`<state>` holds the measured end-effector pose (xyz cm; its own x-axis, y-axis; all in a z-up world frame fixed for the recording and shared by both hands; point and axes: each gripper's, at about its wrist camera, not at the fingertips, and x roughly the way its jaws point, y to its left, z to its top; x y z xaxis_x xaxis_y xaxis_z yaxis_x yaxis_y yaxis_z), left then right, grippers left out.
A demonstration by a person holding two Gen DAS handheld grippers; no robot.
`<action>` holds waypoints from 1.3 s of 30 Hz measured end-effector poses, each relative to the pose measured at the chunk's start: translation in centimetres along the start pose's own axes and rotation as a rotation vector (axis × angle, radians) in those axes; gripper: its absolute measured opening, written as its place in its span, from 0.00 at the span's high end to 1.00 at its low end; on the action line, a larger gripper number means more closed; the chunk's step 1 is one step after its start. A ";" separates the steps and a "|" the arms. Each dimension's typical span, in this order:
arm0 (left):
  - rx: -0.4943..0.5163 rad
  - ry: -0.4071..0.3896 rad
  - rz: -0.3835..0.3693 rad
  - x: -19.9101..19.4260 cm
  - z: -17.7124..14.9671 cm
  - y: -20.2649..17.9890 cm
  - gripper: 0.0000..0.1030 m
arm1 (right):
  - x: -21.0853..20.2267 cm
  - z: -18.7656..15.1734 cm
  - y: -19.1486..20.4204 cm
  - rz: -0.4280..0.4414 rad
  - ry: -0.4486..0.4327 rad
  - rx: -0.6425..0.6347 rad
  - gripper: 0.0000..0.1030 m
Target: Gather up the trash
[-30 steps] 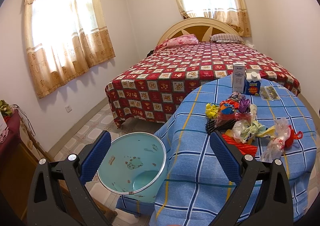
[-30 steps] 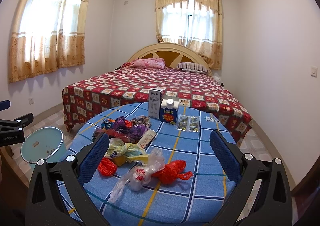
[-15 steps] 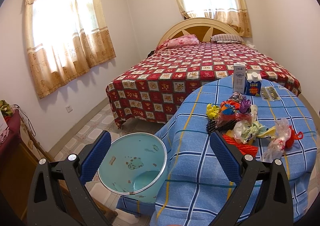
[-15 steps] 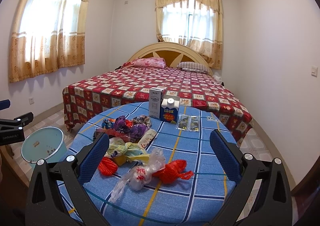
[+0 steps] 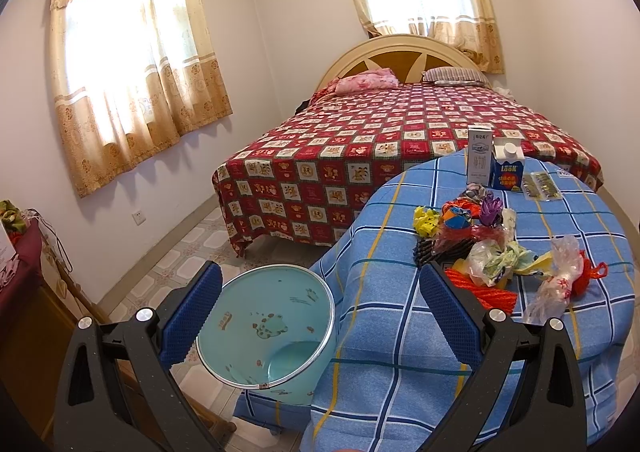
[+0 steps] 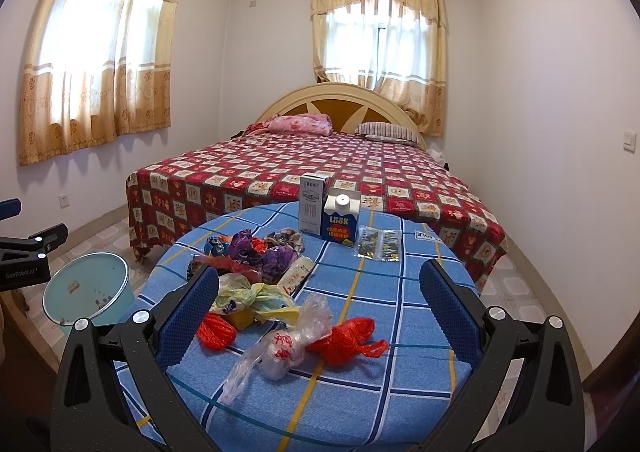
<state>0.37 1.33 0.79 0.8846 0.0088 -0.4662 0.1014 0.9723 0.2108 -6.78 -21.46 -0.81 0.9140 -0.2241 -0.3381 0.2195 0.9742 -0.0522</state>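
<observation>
hovering above the near edge of the round table in the blue checked cloth (image 6: 400,316), the right gripper (image 6: 318,316) has its jaws spread wide and empty, framing the crumpled clear plastic bag (image 6: 280,348) and red net bag (image 6: 344,338), probably the first pick; the left gripper (image 5: 320,316), jaws likewise spread and empty, hangs over the pale blue plastic bin (image 5: 264,328) on the floor left of the table, within easy reach for dropping; the pile of coloured wrappers (image 6: 256,256) lies farther in.

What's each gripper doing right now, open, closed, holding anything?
Left gripper: open, empty, above the bin.
Right gripper: open, empty, over the trash pile on the table.
</observation>
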 end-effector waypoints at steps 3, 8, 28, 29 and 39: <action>0.000 -0.001 0.001 0.0 0.0 0.1 0.06 | 0.0 0.0 0.0 0.001 0.001 0.001 0.05; 0.000 0.000 0.001 0.0 0.0 0.1 0.06 | 0.0 0.0 0.0 0.000 0.001 0.002 0.05; 0.014 0.012 0.012 0.2 -0.7 0.4 0.06 | 0.8 -0.7 -0.6 -0.004 0.025 0.010 0.05; 0.017 0.017 0.012 0.3 -0.8 0.2 0.06 | 1.0 -0.7 -1.1 -0.011 0.027 0.008 0.05; 0.069 0.137 0.025 5.7 -3.5 -3.9 0.06 | 5.6 -5.1 -5.8 -0.134 0.126 0.049 0.05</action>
<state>3.43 -1.57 -5.71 0.8175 0.0687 -0.5718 0.1157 0.9530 0.2800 -4.63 -28.23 -7.20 0.8266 -0.3434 -0.4459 0.3552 0.9329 -0.0598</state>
